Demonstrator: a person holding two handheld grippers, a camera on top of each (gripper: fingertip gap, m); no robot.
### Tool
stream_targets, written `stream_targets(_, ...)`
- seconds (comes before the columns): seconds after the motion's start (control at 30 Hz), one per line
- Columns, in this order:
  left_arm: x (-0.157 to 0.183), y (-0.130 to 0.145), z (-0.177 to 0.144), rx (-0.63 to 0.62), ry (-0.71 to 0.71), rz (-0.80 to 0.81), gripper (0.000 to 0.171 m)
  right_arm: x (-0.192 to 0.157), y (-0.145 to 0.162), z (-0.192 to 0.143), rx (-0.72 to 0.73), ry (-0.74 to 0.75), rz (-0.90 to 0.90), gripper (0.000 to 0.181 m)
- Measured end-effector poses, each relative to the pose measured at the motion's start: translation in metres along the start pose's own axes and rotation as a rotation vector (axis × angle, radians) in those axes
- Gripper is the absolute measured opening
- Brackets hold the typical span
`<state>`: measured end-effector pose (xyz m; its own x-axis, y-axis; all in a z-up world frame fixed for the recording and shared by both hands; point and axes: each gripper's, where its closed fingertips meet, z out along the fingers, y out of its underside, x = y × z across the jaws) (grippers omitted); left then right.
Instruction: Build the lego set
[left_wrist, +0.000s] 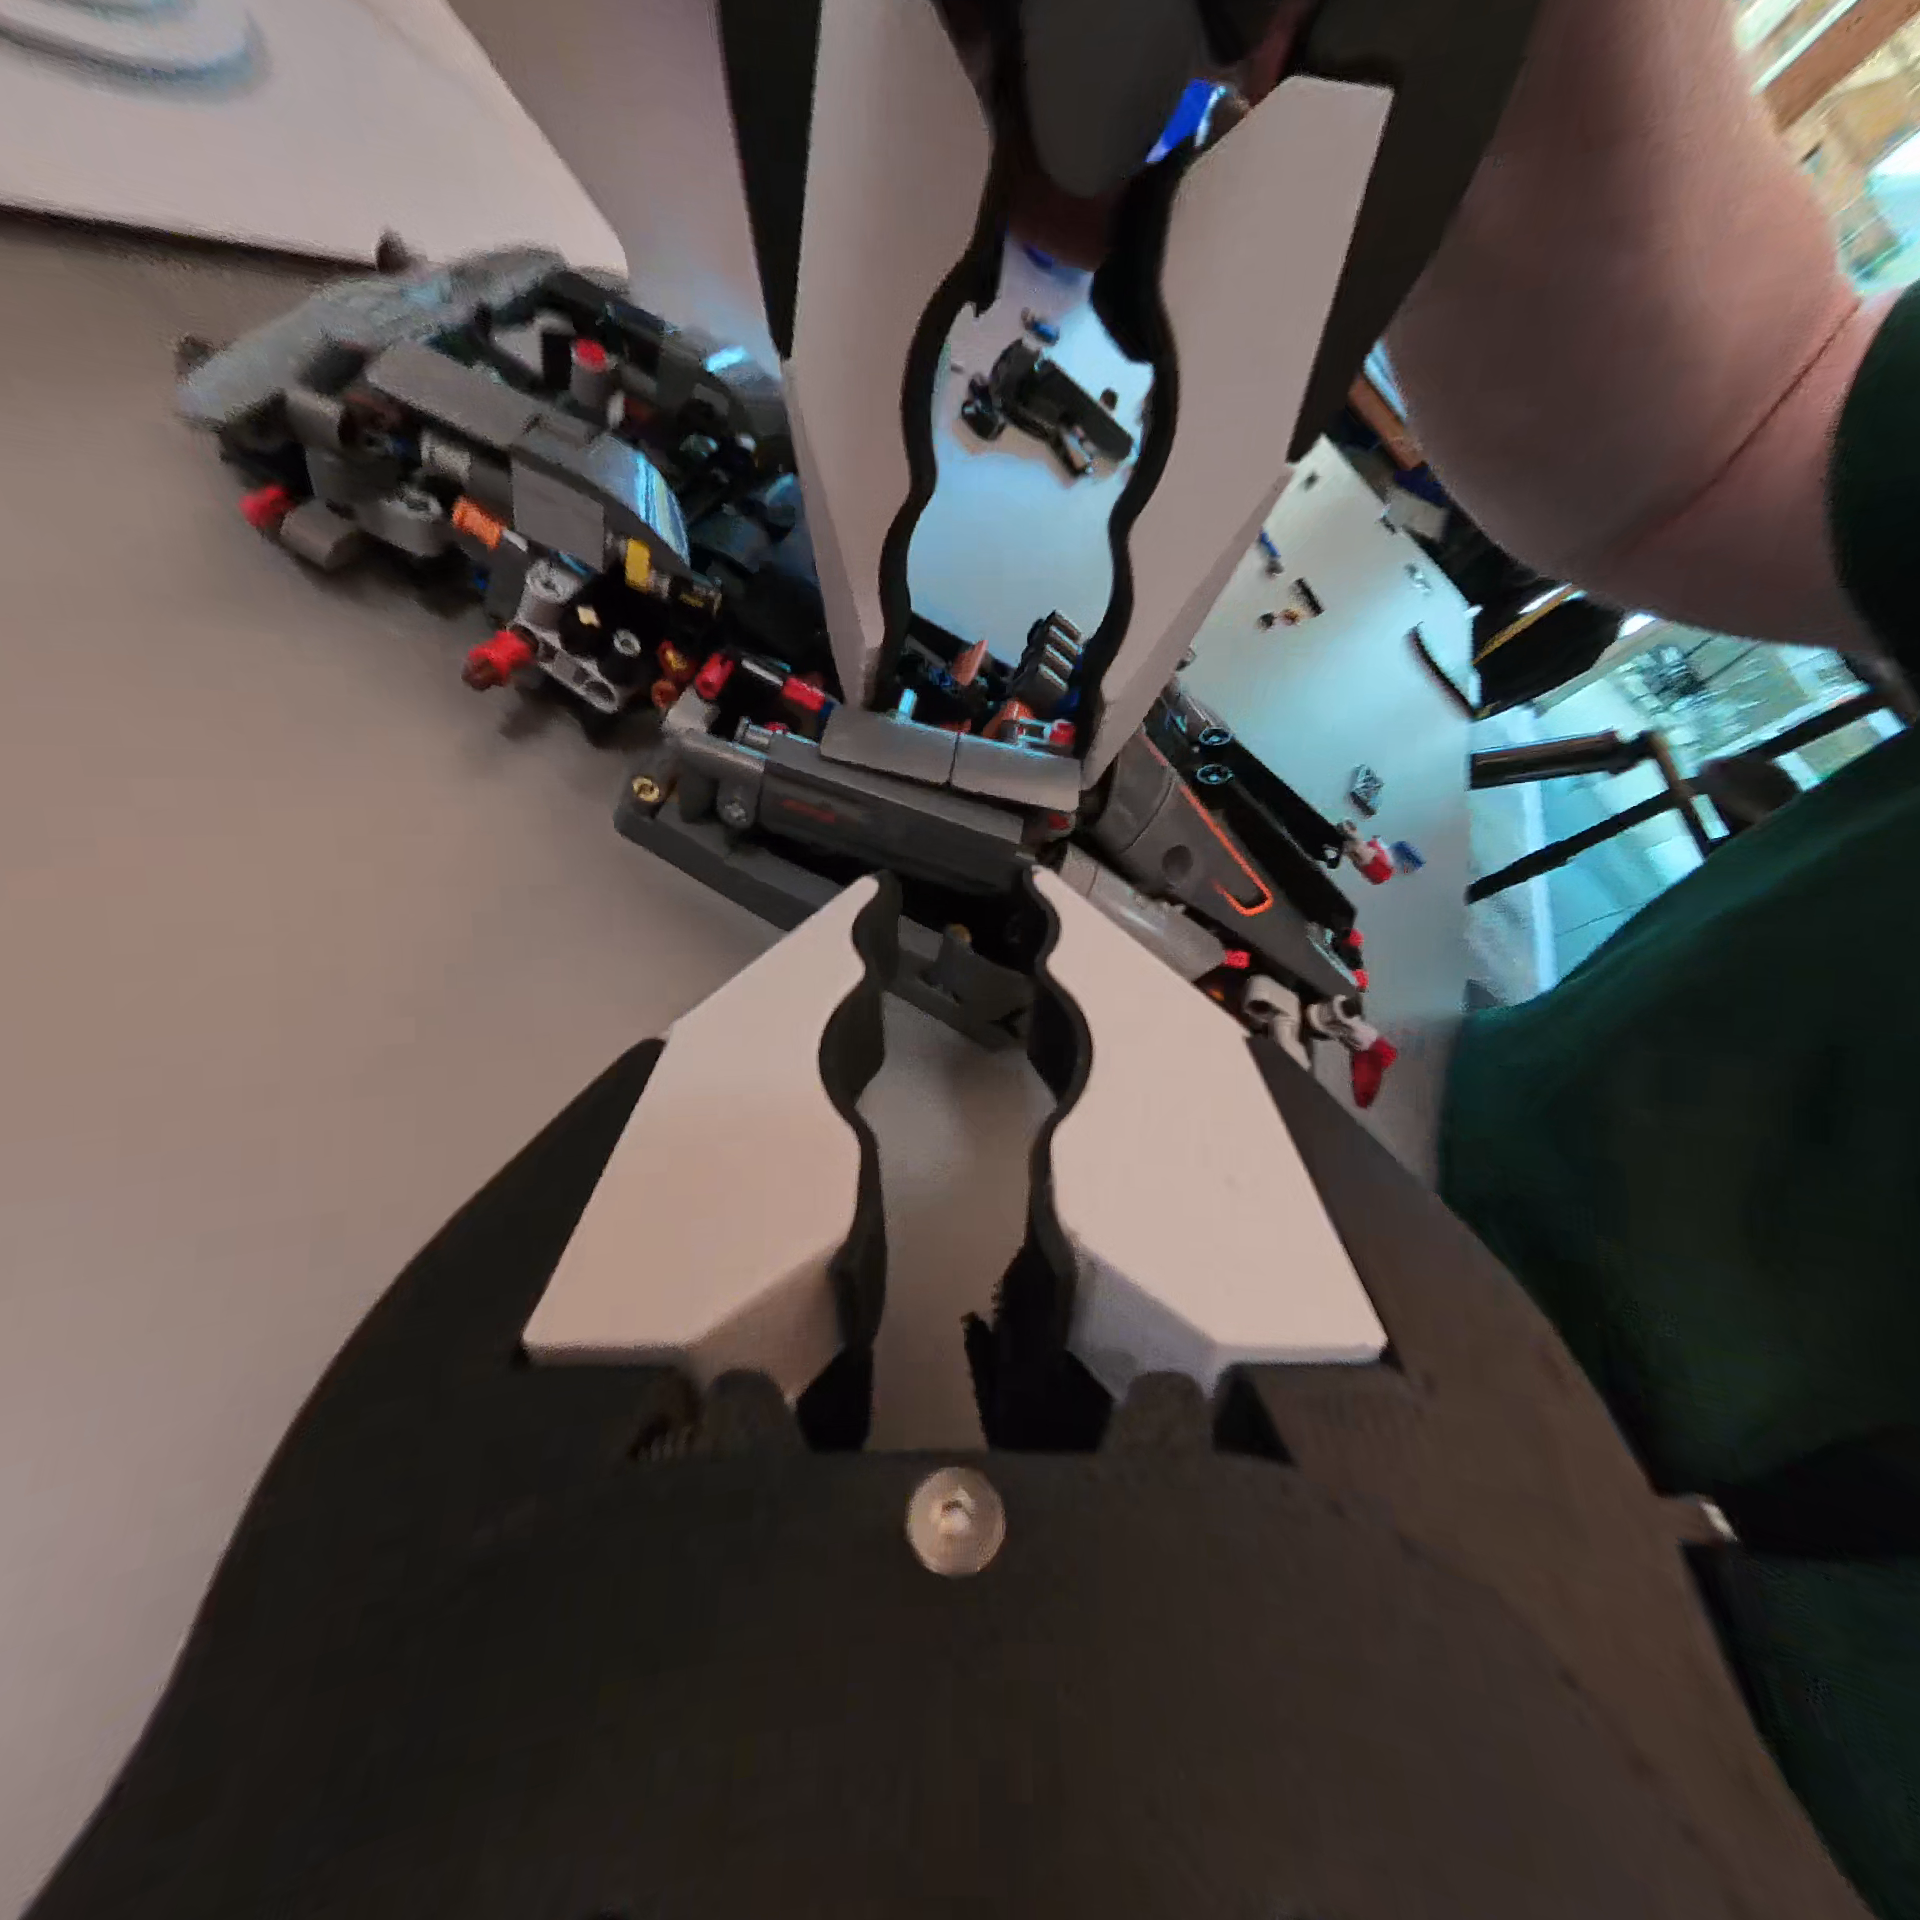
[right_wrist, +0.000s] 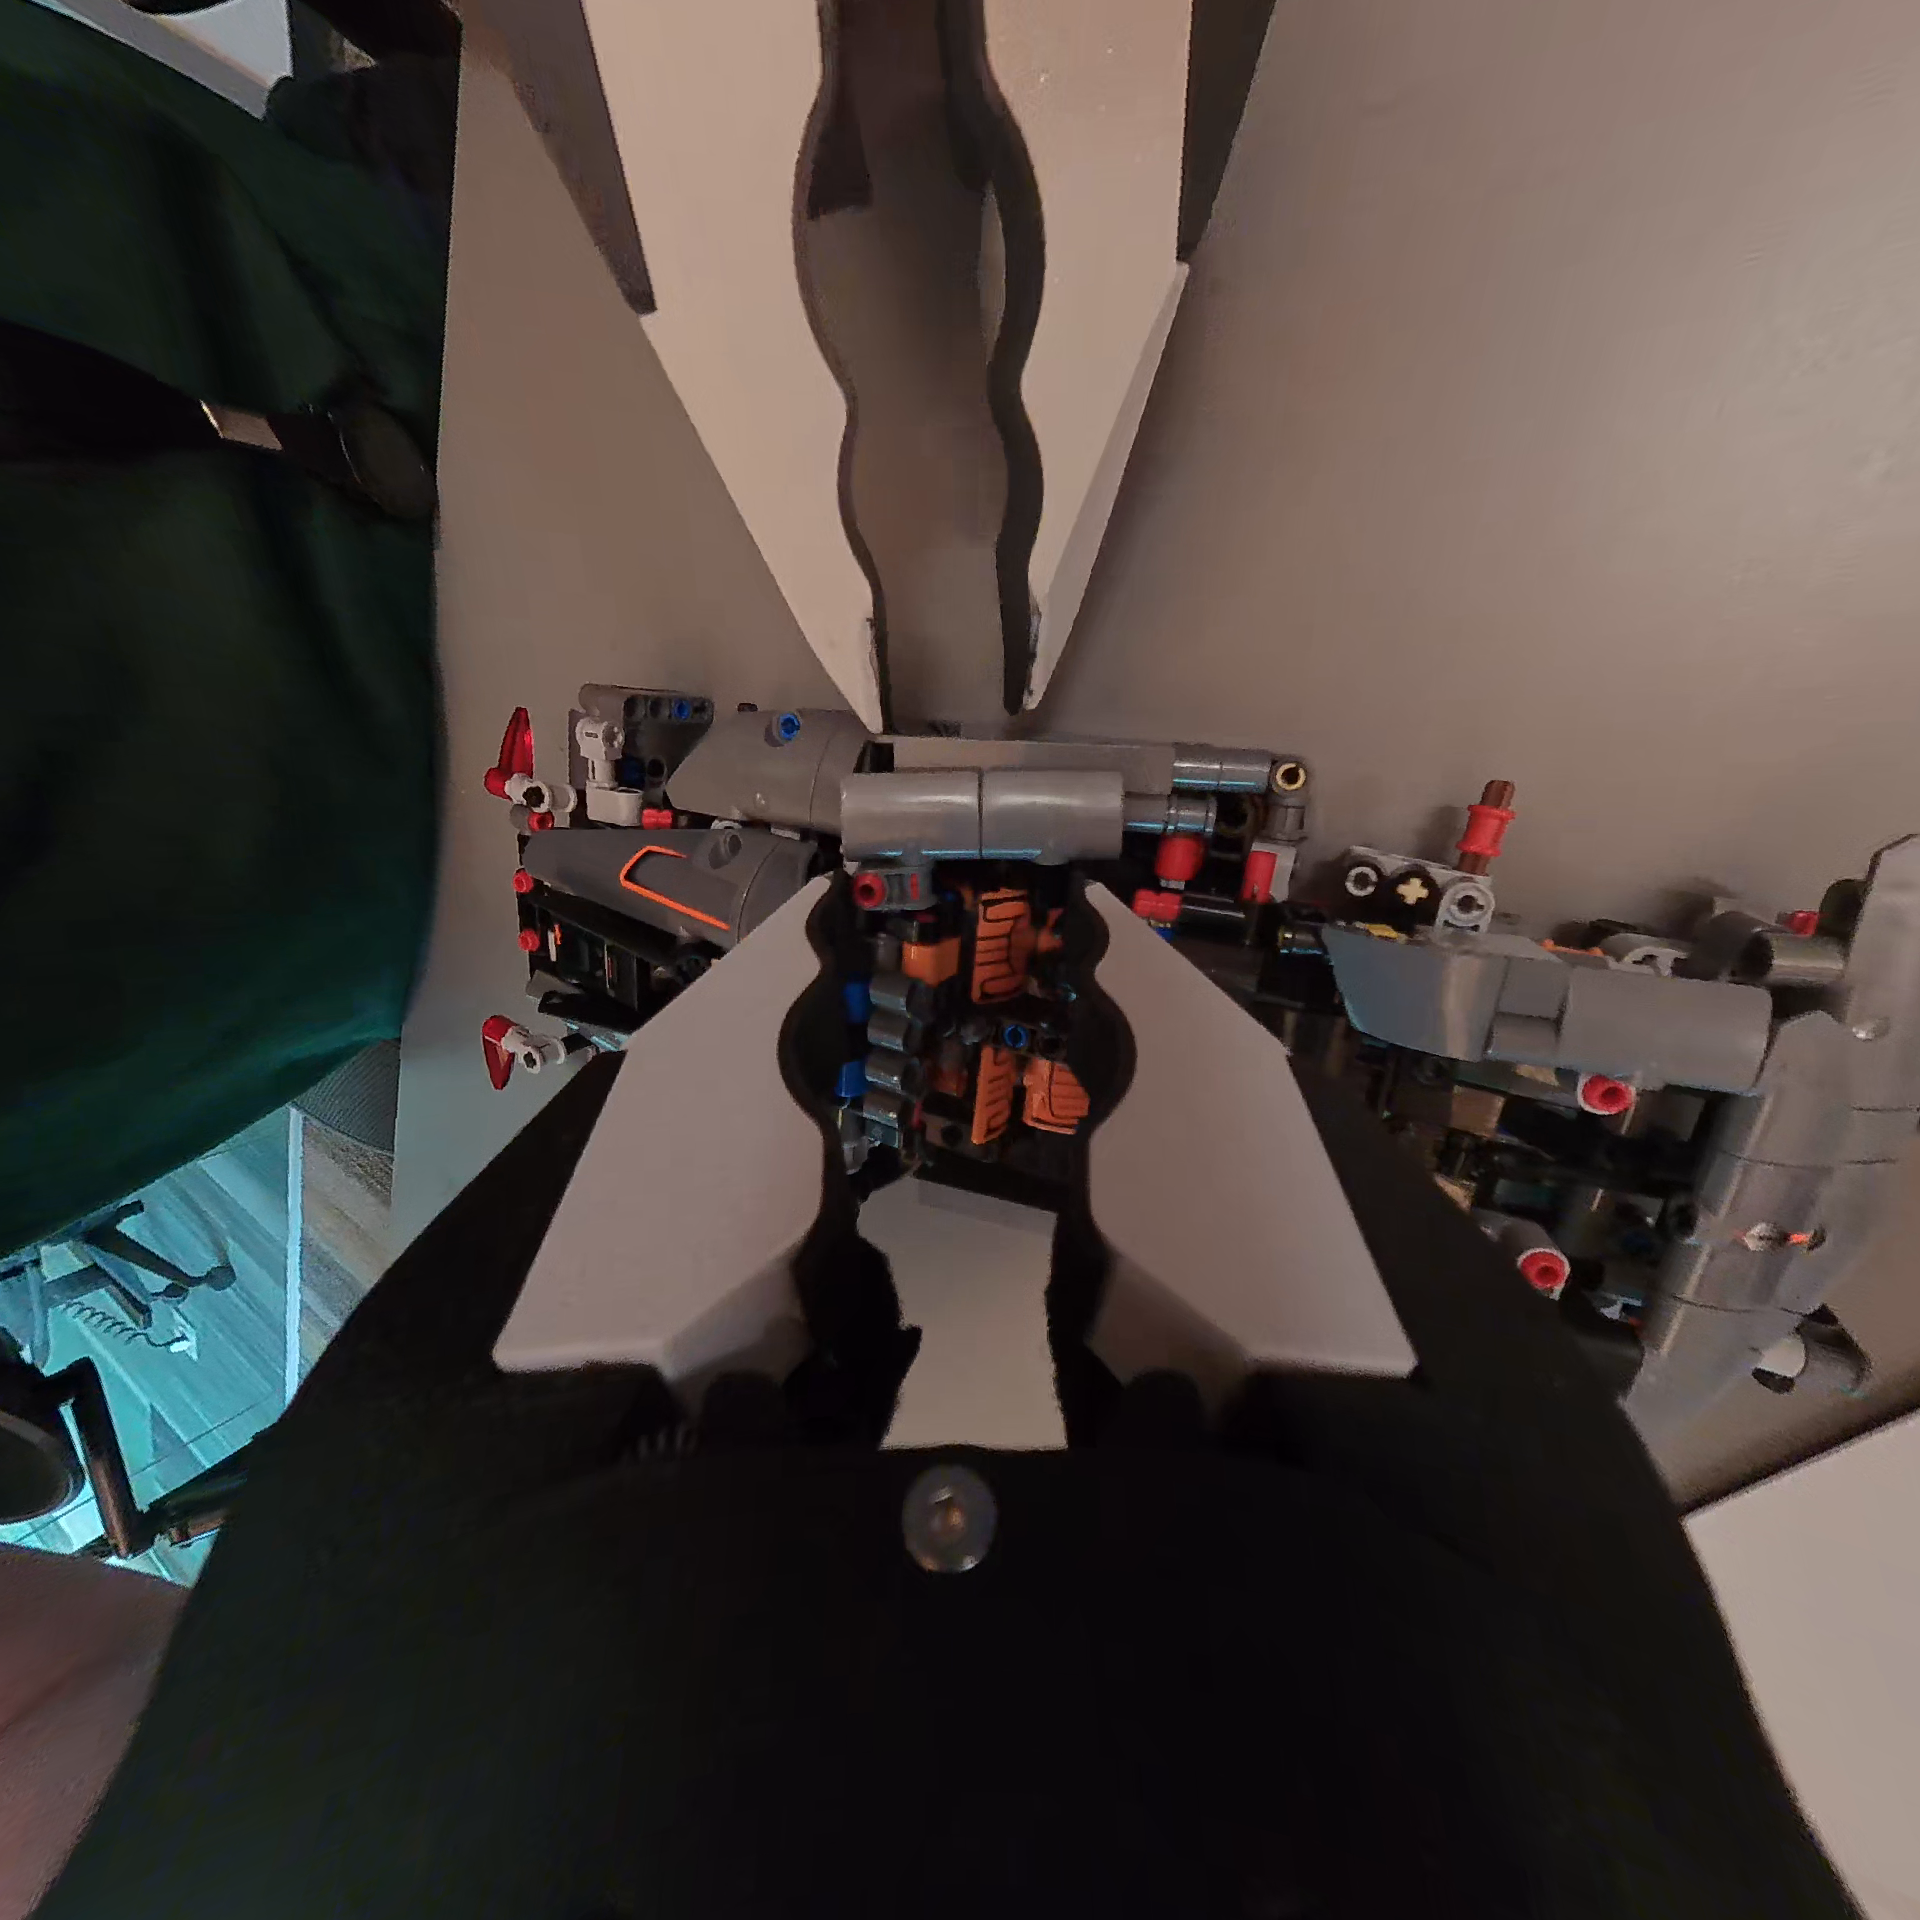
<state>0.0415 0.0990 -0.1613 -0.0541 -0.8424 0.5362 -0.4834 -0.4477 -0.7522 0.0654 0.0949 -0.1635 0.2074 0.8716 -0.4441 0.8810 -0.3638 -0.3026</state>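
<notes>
Both claws, left claw (left_wrist: 956, 883) and right claw (right_wrist: 961, 883), stand apart, bracketing the grey rear car section (right_wrist: 977, 816) from opposite sides, gripping nothing. Front section (right_wrist: 1558, 997) lies unjoined beside it mid-desk (left_wrist: 260, 935); loose pieces (left_wrist: 1039, 405) remain, so much is left

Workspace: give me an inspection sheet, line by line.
Surface: pale table.
Job's things: rear car section between both grippers; second section apart beside it.
Clutter: loose small parts farther along the table.
Grippers: left gripper and right gripper both open, tips at the rear section from opposite sides.
Cables: nothing seen.
Surroundings: person's green sleeve; chair base on the floor.
</notes>
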Motion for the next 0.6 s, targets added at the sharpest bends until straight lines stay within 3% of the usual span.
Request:
stream_targets(0.1, 0.001, -0.005, 0.000, 0.017, -0.021, 0.091, 0.012, 0.000, 0.000, 0.000, 0.003, 0.008, -0.002, 0.037)
stream_targets(0.37, 0.004, -0.005, 0.001, -0.004, 0.027, 0.157, 0.005, 0.001, -0.002, 0.000, 0.012, 0.026, -0.019, 0.037)
stream_targets(0.53, -0.015, -0.007, -0.006, -0.022, -0.062, 0.179, 0.018, 0.001, -0.005, 0.002, 0.015, 0.020, -0.037, 0.037)
stream_targets(0.6, -0.010, -0.010, -0.006, -0.015, -0.009, 0.168, 0.017, 0.000, -0.007, 0.004, 0.016, 0.010, -0.044, 0.037)
